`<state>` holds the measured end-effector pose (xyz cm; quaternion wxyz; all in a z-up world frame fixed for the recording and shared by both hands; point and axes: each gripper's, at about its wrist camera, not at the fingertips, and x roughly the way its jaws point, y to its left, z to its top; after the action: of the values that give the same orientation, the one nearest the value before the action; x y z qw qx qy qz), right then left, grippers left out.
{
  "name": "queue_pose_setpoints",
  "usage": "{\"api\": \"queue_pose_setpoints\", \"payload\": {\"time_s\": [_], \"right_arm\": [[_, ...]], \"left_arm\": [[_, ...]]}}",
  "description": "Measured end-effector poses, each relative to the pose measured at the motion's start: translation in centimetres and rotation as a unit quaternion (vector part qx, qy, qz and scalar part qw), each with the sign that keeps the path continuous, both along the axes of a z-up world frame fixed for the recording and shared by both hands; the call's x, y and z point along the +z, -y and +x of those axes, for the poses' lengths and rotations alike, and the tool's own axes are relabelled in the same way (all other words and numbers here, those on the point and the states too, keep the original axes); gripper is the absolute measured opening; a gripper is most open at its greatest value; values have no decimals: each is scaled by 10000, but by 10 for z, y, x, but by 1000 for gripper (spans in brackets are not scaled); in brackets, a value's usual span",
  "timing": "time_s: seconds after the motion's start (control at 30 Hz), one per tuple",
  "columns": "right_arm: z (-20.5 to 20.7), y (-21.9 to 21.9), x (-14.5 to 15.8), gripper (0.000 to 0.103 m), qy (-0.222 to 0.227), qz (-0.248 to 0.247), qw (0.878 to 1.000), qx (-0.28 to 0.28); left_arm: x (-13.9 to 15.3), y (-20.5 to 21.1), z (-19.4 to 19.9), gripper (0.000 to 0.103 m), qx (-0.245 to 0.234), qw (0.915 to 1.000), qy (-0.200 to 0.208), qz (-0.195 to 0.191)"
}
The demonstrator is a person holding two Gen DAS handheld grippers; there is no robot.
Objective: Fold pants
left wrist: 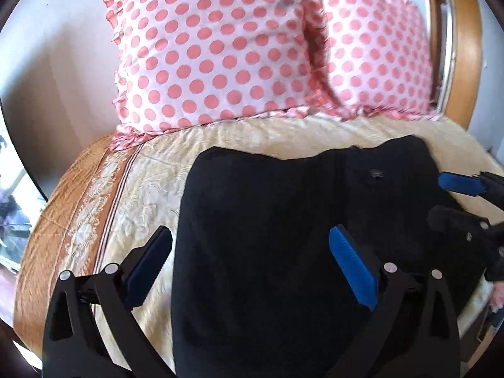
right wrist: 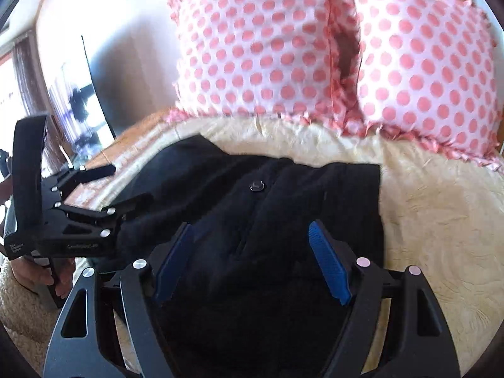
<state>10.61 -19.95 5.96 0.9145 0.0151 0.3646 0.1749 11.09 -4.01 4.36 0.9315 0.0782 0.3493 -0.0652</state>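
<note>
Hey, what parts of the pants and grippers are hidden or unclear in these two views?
- Pants legs: cut off at the bottom edge in both views.
- Left gripper fingertips: right wrist view, lost against the black cloth.
- Right gripper lower finger: left wrist view, blurred.

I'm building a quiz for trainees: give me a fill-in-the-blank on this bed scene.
1. The pants lying on the bed are ____ in colour.
2. The pillows have pink ____ on white.
3. The right gripper has its jaws ____.
4. The left gripper holds ____.

Missing: black; dots; open; nothing
</note>
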Motion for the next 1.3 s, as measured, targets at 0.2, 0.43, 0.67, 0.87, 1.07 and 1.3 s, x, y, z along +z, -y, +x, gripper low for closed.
{"api": "queue_pose_setpoints", "payload": {"time_s": [0.2, 0.43, 0.67, 0.87, 1.07, 1.3], "right_arm": [[-5, 0, -36, 78, -453, -433, 9980, -122], [-13, 32, -6, 82, -166, -27, 9985, -528], [23, 90, -18, 83, -1025, 605, 9867, -1104], [32, 85, -39, 81, -1348, 791, 9843, -819], [30, 84, -40, 75, -1285, 968, 9849, -647], [28, 81, -39, 62, -982, 595, 9907, -734]], "left_arm": [[-34, -13, 11, 100, 269, 9980, -518, -236], [-41, -34, 6, 100, 506, 9928, -778, -754], [-40, -33, 1, 100, 524, 9936, -729, -690], [-41, -37, 2, 100, 511, 9926, -771, -780], [-37, -43, -1, 100, 520, 9933, -672, -787], [-16, -74, -2, 100, 835, 9929, -278, -794]]}}
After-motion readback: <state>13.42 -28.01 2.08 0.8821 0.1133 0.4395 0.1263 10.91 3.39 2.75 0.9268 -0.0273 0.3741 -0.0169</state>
